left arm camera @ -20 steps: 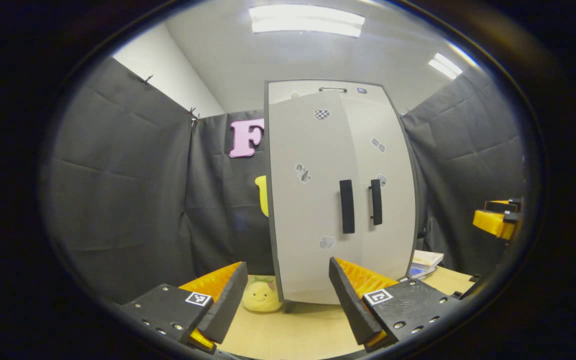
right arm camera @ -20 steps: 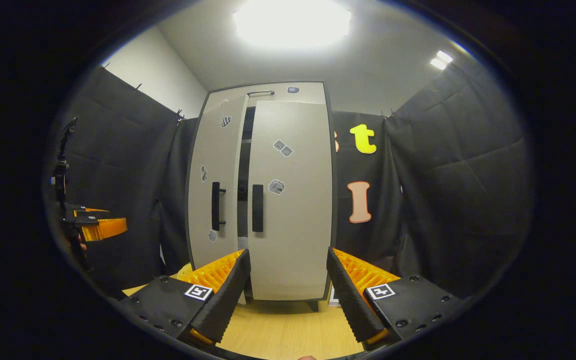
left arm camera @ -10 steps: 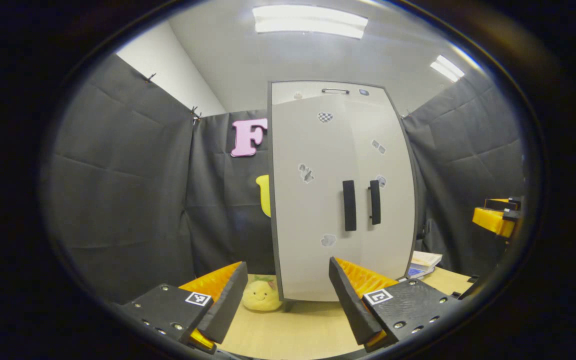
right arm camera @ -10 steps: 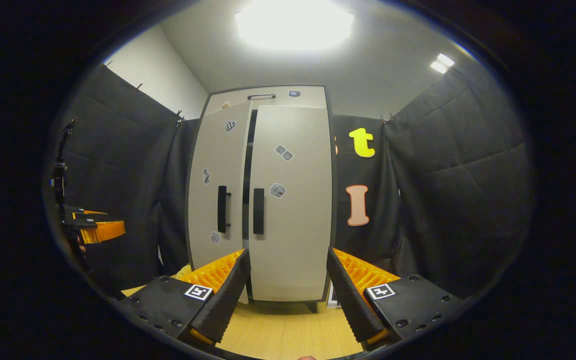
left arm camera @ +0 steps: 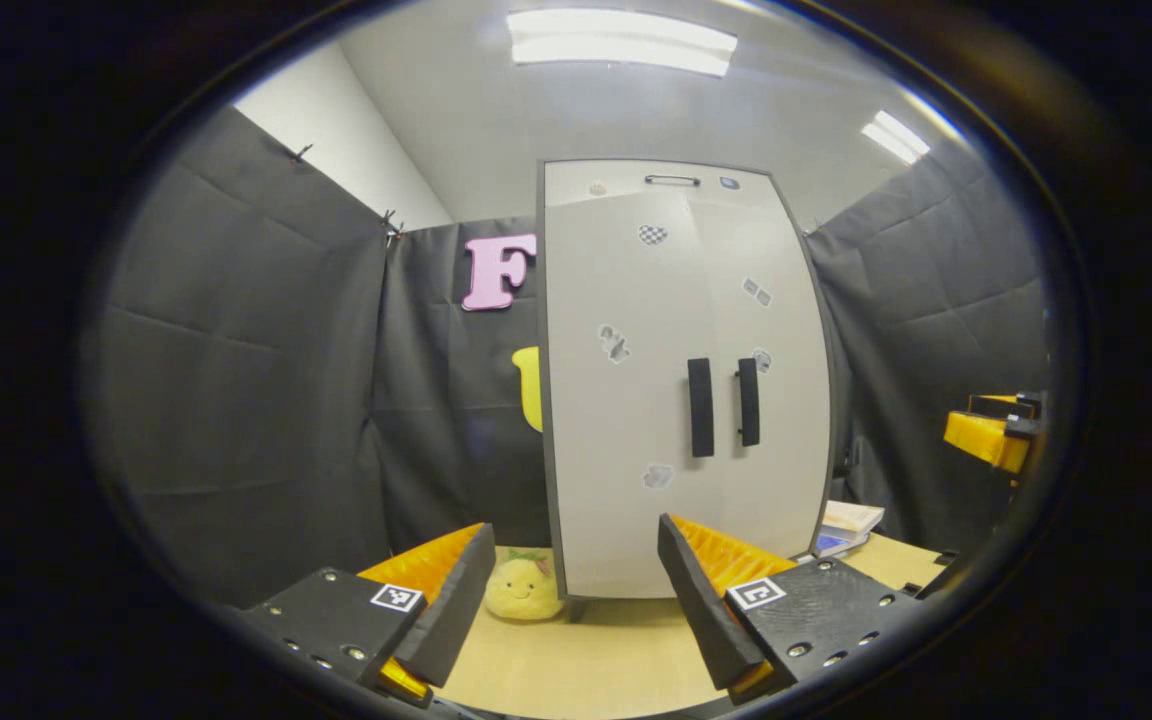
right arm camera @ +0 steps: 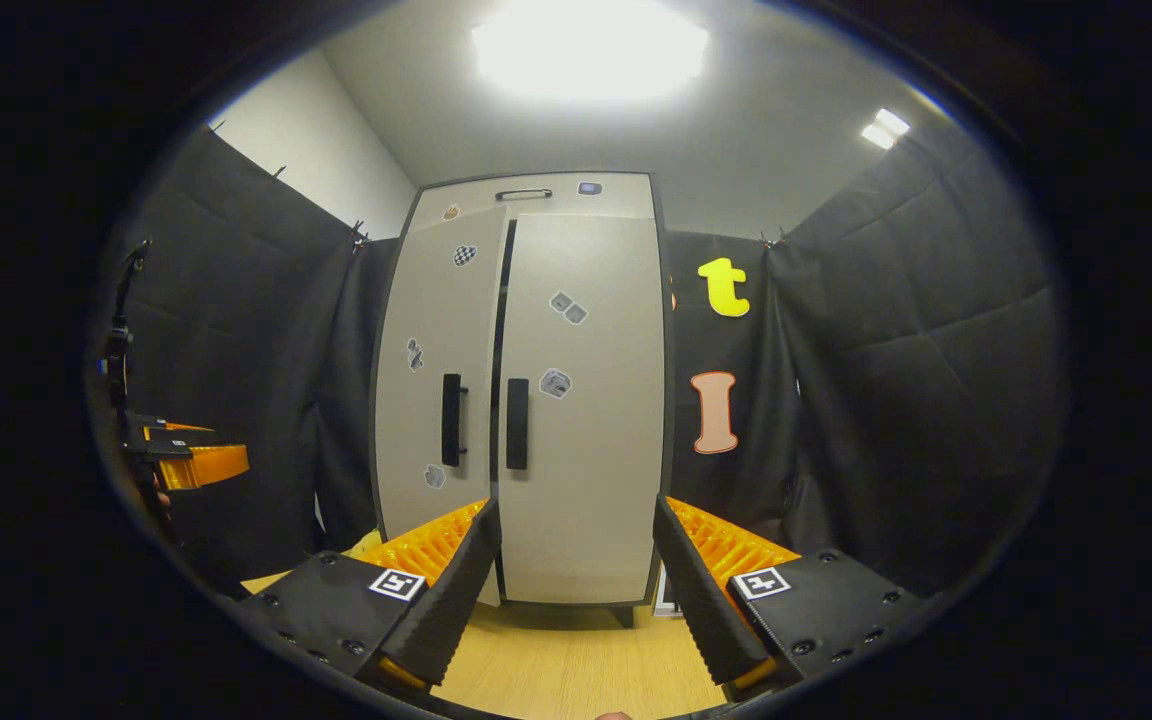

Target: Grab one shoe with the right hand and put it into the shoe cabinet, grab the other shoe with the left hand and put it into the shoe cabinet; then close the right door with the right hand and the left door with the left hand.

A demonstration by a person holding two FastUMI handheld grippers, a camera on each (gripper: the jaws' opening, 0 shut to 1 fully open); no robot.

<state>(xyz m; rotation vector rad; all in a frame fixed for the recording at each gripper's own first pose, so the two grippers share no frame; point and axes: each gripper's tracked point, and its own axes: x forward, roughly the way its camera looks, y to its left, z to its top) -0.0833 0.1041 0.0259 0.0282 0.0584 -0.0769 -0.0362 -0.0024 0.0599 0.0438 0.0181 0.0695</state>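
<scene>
Since both doors [right arm camera: 526, 400] look nearly closed, stiff light panels; push near handles [right arm camera: 516, 423]. Left gripper [left arm camera: 576, 600] & right gripper [right arm camera: 576, 590] spread, empty.

ahead of you the shoe cabinet [right arm camera: 526, 400] stands with both doors almost flush, just a thin dark seam between them, so no gripper fits inside. bare table [right arm camera: 576, 670] lies open between you and its base. left of it sits a yellow plush toy [left arm camera: 523, 590], right some books [left arm camera: 848, 525].
</scene>
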